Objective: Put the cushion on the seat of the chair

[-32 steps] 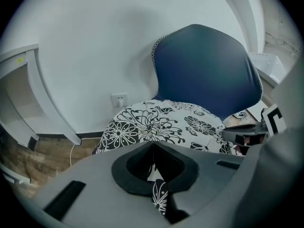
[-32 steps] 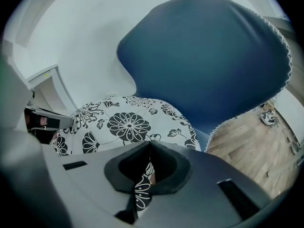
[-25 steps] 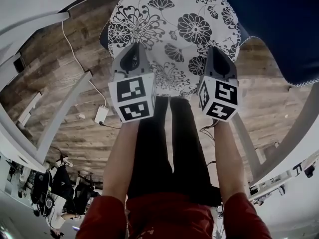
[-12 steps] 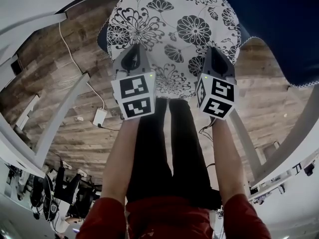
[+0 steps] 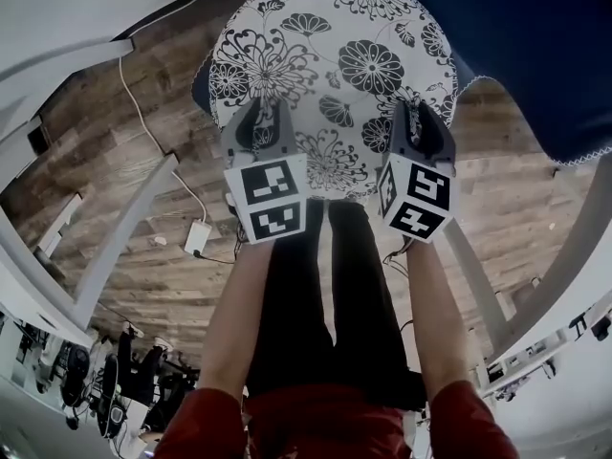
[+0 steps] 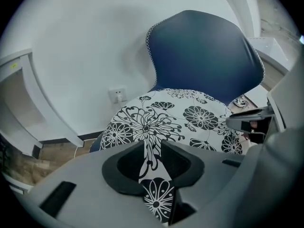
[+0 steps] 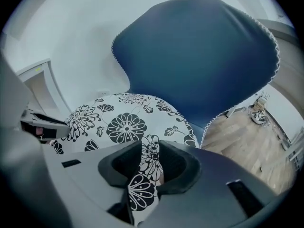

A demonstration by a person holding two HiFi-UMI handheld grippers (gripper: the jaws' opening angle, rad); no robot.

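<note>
The round white cushion (image 5: 325, 55) with black flowers lies on the seat (image 5: 201, 79) of the dark blue chair (image 5: 535, 46). My left gripper (image 5: 260, 113) is at the cushion's near left edge. Its jaws are opening, and the cushion's (image 6: 190, 118) edge still lies in the gap of the left gripper (image 6: 152, 148). My right gripper (image 5: 413, 113) is at the near right edge. In the right gripper view the right gripper (image 7: 150, 151) is shut on a fold of the cushion (image 7: 123, 127). The chair's back (image 7: 194, 56) rises behind.
A white cable and adapter (image 5: 198, 237) lie on the wooden floor at the left. White table legs (image 5: 124, 218) stand on the left and more (image 5: 478, 285) on the right. A wall socket (image 6: 117, 95) is behind the chair. The person's legs (image 5: 325, 285) stand before the seat.
The left gripper's jaws have spread apart on the cushion's edge. Both grippers have stayed nearly in place, and the cushion rests on the seat as before.
</note>
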